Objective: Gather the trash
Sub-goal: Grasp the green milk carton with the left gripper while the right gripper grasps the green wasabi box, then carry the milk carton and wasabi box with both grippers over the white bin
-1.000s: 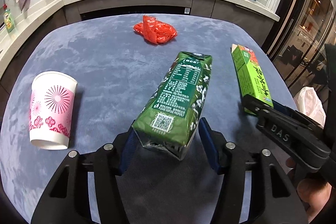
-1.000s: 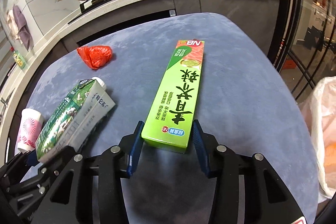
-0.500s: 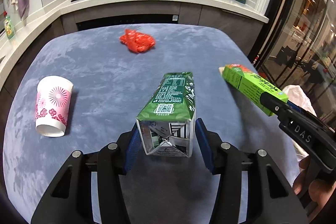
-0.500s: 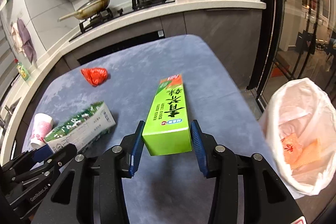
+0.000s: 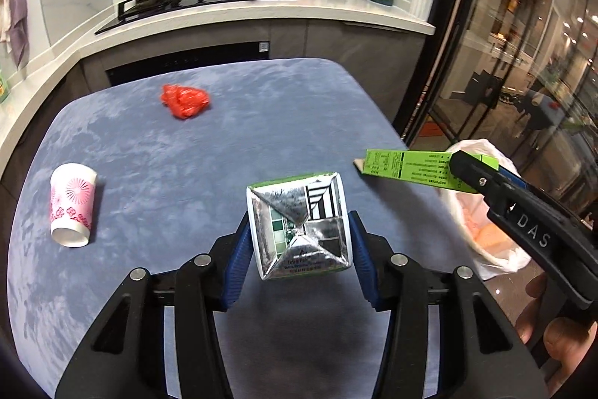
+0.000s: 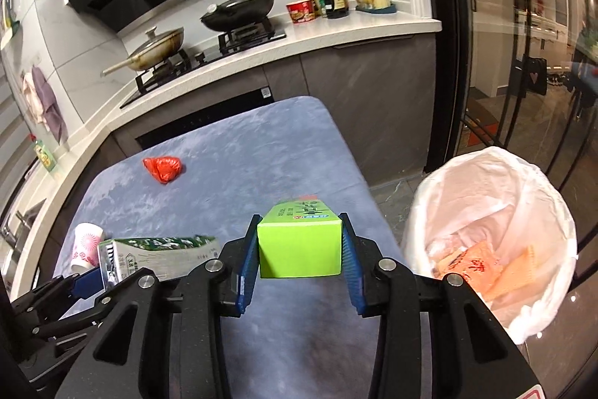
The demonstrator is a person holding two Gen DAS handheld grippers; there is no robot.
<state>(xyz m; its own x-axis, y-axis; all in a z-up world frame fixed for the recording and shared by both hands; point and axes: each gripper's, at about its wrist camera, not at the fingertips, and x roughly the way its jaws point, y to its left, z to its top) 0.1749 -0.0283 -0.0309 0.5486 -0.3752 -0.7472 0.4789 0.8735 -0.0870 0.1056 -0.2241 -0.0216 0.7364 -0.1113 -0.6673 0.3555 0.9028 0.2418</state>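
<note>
My left gripper (image 5: 299, 245) is shut on a green milk carton (image 5: 299, 227), held level above the blue table (image 5: 261, 122), its silver bottom facing the camera. My right gripper (image 6: 301, 249) is shut on a long light-green box (image 6: 299, 245), held above the table's right edge. The box also shows in the left wrist view (image 5: 407, 167), and the carton shows in the right wrist view (image 6: 160, 249). A white-lined trash bin (image 6: 497, 223) with orange scraps inside stands on the floor right of the table. A crumpled red bag (image 5: 185, 100) and a pink paper cup (image 5: 73, 208) lie on the table.
A kitchen counter (image 5: 261, 10) with a stove, two pans and bottles runs behind the table. Glass doors (image 6: 523, 62) stand to the right behind the bin.
Both grippers have lifted their items off the table and tilted them level. The view has risen, and the trash bin has come into sight on the right.
</note>
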